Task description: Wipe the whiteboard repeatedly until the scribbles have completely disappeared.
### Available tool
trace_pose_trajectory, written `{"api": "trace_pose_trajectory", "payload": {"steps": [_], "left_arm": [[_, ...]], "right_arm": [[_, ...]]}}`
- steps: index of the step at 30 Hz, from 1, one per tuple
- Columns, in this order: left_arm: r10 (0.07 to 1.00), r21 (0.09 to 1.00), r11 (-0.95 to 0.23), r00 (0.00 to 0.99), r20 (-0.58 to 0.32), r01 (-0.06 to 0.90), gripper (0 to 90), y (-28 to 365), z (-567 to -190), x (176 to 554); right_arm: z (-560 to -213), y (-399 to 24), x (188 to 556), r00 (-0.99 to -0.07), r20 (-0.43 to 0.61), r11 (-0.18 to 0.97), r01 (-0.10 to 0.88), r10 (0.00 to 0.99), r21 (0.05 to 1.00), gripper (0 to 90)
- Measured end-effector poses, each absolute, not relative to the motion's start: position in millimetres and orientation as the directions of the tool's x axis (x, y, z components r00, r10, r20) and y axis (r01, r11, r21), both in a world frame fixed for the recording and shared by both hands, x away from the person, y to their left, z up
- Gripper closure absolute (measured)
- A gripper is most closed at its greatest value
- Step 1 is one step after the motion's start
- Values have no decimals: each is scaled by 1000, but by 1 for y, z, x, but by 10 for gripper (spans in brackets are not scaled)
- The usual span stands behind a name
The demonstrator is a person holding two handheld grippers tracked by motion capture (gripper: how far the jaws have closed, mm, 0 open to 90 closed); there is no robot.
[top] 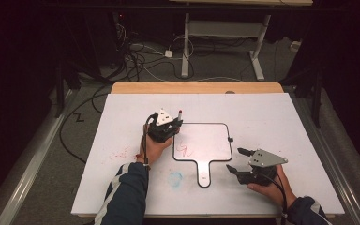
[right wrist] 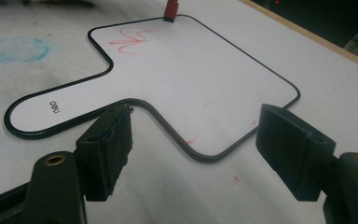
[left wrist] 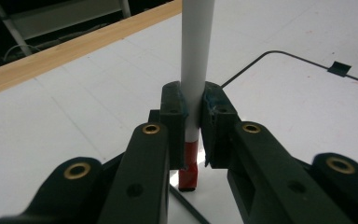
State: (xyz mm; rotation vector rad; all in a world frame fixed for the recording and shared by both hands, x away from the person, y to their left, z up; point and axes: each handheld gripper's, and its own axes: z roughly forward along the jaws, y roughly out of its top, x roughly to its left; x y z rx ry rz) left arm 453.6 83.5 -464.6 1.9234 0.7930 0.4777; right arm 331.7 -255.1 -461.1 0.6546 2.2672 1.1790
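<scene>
Looking like a lab or recording studio: black curtains (top: 23,70) enclosing the space, cables (top: 140,58) sprawling over grey carpet (top: 42,159), a white-topped bench (top: 272,122) standing under the camera.

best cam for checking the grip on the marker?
Left gripper view: the marker stands upright, clamped between the left gripper's fingers, its red tip below them. The high view shows only its top end beyond the gripper. The right gripper view catches the red tip at the whiteboard's far edge.
</scene>
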Motion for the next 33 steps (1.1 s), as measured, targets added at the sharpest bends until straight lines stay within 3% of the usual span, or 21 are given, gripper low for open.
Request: {"api": "trace_pose_trajectory", "payload": {"steps": [14, 25, 26, 27, 33], "left_arm": [[601, 885, -349, 798, -42, 309, 791, 82, -464, 419], [466, 881, -422, 885, 7, 216, 791, 53, -463, 381], [477, 893, -378, 878, -37, 244, 791, 48, -464, 376], [459, 877, -437, 888, 23, 203, 791, 51, -462, 378], [508, 881, -420, 861, 27, 220, 791, 60, -463, 390]], "right_arm": [[-460, -255, 330, -765, -207, 511, 180, 610, 841, 277], [-459, -254, 330, -769, -216, 519, 171, 602, 837, 276], [-459, -255, 329, -767, -215, 517, 172, 604, 839, 276], [-459, -255, 329, -765, -213, 515, 175, 607, 839, 277], [-459, -255, 330, -767, -217, 518, 171, 604, 838, 277]]}}
